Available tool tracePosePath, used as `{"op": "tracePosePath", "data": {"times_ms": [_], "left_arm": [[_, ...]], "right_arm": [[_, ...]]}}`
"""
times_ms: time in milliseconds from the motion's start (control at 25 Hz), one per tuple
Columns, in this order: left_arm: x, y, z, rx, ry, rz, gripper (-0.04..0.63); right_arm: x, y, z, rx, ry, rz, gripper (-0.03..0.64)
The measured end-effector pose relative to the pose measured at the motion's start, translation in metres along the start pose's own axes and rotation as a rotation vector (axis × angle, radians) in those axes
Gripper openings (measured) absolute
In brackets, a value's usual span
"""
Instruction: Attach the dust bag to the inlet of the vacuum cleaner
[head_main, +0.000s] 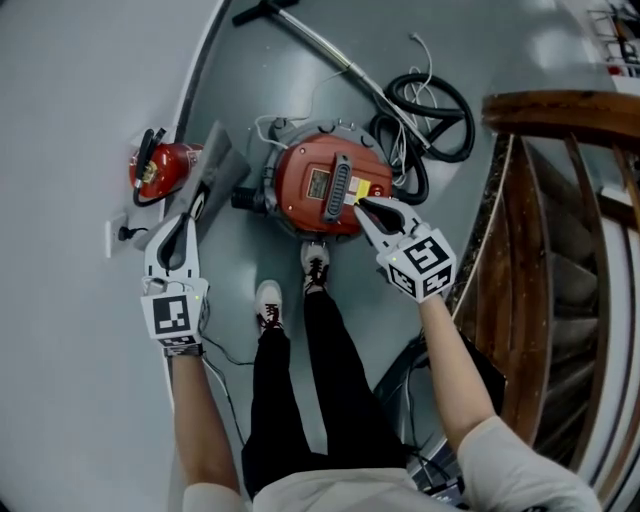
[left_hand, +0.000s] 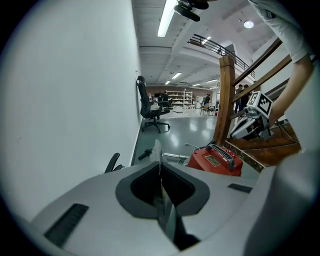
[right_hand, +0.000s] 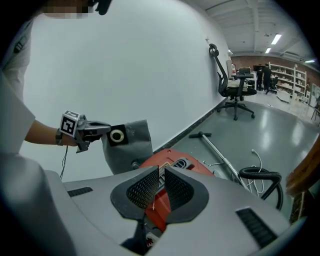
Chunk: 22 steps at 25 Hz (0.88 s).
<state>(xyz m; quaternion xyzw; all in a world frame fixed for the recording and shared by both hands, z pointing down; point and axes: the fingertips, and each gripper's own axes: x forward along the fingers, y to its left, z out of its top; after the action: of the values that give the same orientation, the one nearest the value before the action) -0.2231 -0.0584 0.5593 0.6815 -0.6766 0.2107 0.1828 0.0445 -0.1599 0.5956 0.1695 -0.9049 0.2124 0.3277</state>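
A red vacuum cleaner (head_main: 320, 185) stands on the grey floor in front of my feet, its lid with a black handle on top. My left gripper (head_main: 198, 203) is left of it, shut on the edge of a grey dust bag (head_main: 222, 165). In the left gripper view the bag's thin edge (left_hand: 158, 149) sticks up between the closed jaws (left_hand: 160, 167). The right gripper view shows the bag (right_hand: 131, 147) hanging, with a black collar and round hole (right_hand: 117, 135). My right gripper (head_main: 362, 205) hovers over the vacuum's right side, shut and empty (right_hand: 161, 175), the red lid (right_hand: 167, 154) just beyond.
A red fire extinguisher (head_main: 160, 168) lies by the white wall at left. A coiled black hose (head_main: 432, 115) and a metal wand (head_main: 320, 45) lie behind the vacuum. A wooden stair railing (head_main: 560, 200) rises at right. My shoes (head_main: 268, 300) stand close to the vacuum.
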Motion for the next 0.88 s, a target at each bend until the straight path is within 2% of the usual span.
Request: {"op": "tracePosePath", "data": {"times_ms": [480,880], "left_arm": [[0.03,-0.006,-0.044,-0.037,0.053,-0.013,0.018],[0.035,-0.016,-0.07,-0.027,0.083,-0.025,0.018]], "right_arm": [[0.036,-0.019,-0.046,-0.052,0.068,-0.003,0.034],[0.039,-0.016,-0.044,0.072,-0.039,0.082,0.034]]}}
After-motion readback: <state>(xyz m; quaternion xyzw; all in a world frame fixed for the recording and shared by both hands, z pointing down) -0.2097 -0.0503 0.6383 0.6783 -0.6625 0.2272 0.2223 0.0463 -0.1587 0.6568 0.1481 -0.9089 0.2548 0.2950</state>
